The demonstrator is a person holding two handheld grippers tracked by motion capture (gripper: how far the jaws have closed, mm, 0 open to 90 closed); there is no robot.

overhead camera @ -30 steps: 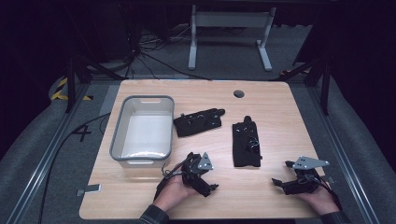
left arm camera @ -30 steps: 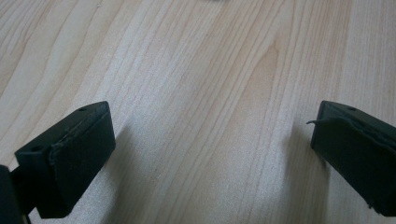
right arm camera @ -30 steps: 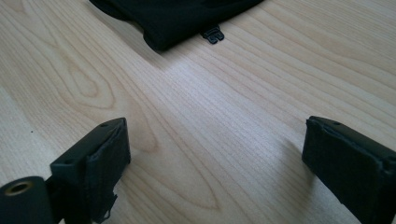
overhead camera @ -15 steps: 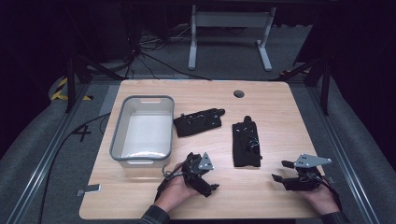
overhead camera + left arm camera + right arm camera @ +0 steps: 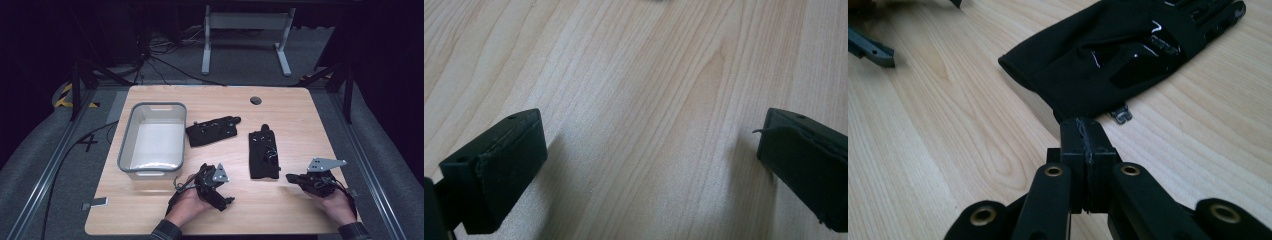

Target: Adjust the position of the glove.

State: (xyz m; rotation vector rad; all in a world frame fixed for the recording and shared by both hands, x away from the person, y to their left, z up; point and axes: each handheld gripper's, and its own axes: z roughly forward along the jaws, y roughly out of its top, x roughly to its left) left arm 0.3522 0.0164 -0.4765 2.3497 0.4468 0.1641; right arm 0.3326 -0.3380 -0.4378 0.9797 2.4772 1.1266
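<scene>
1. Since the earlier high view, the right gripper [image 5: 292, 177] has edged a little toward the nearer black glove [image 5: 264, 154], and its jaws have just been closing. In the right gripper view they now meet with nothing between them.
2. The right gripper [image 5: 1083, 131] lies low over the table [image 5: 295, 120], tips pointing at the glove's cuff end [image 5: 1118, 60], very near the cuff edge; whether they touch it I cannot tell.
3. The left gripper [image 5: 220, 192] rests in the person's left hand [image 5: 187, 205] near the table's front edge. In the left gripper view its jaws stand wide apart over bare wood, holding nothing.
4. The nearer glove lies flat, its long axis running from the person's side toward the far side, cuff nearest the person. It sits just to the inner side of the right gripper, which is the closer of the two.
5. A second black glove [image 5: 212, 131] lies farther back, long axis running crosswise, just beside the grey bin [image 5: 125, 145], which looks empty.
6. Judged from this, the coming move turns on the right gripper reaching the cuff edge ahead of its tips.
</scene>
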